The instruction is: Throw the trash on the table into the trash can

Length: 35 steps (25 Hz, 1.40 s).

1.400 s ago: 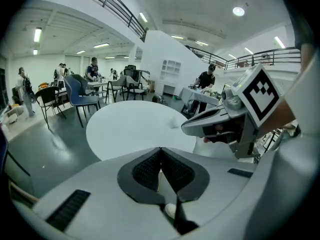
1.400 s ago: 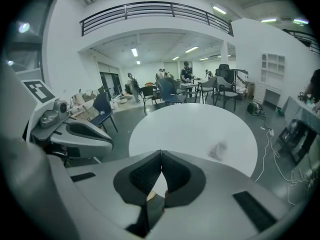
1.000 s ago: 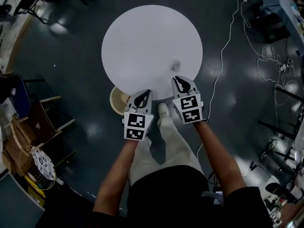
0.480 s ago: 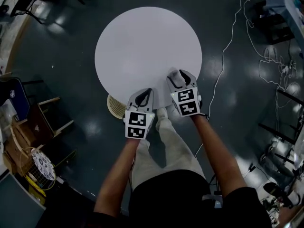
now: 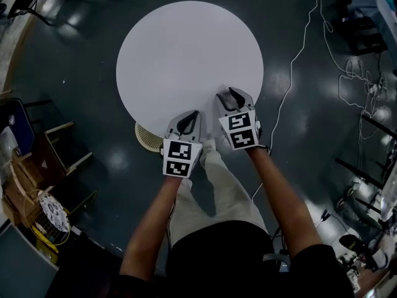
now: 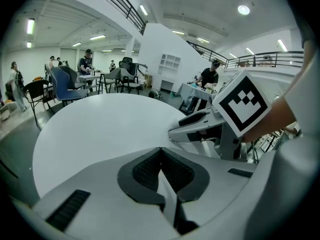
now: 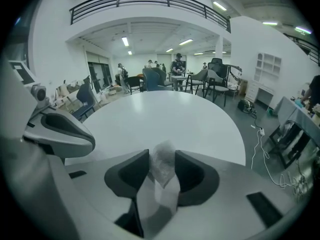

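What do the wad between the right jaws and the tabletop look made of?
The wad seems thin clear plastic film: crinkled, translucent, greyish-white, slightly glossy. The jaws of the right gripper have just been closing, pads pressing it. The tabletop looks smooth white with a faint sheen and no grain, possibly laminate.

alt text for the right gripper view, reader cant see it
The right gripper has just been closing its jaws on a crumpled clear plastic wad that fills their gap, at the near edge of a round white table. The left gripper shows at left.
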### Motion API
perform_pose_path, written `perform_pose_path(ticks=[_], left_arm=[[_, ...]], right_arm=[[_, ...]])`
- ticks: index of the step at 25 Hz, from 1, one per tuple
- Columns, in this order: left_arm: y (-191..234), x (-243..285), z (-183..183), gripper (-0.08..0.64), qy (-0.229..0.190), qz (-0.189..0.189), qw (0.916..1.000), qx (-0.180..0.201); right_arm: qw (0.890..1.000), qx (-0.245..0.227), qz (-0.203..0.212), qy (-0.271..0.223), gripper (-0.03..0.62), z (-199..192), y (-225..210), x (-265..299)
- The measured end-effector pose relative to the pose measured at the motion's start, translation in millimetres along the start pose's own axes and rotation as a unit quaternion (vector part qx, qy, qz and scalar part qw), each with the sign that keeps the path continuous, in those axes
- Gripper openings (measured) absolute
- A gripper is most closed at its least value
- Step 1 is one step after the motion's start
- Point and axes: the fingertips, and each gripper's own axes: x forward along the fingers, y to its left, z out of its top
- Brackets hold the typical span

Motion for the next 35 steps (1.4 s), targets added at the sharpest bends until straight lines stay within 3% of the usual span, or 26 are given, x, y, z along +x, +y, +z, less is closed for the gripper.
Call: perform_pose_path(ticks=[8, 16, 25, 35], left_arm=[[-1.4, -11.9, -2.0, 0.015, -0.003, 0.009, 1.0000, 0.002], [1.8, -38.9, -6.0, 0.015, -0.014, 0.026, 0.9996, -0.001], [23.8, -88.7, -21.8, 0.015, -0.032, 0.054, 0.9977, -0.024], [60.8, -161.6, -79.7, 0.015, -0.034, 0.099, 0.9925, -0.063]], right_arm=[[1.000, 0.011, -0.009, -0.008, 0.091, 1.7, 5.1, -13.6], [1.000, 0.003, 0.001, -0.012, 0.081, 3.0, 30.4, -31.9], [0.999, -0.008, 0.026, -0.018, 0.081, 7.8, 92.3, -47.0], [0.996, -0.031, 0.074, -0.026, 0.081, 7.4, 189.4, -53.2]])
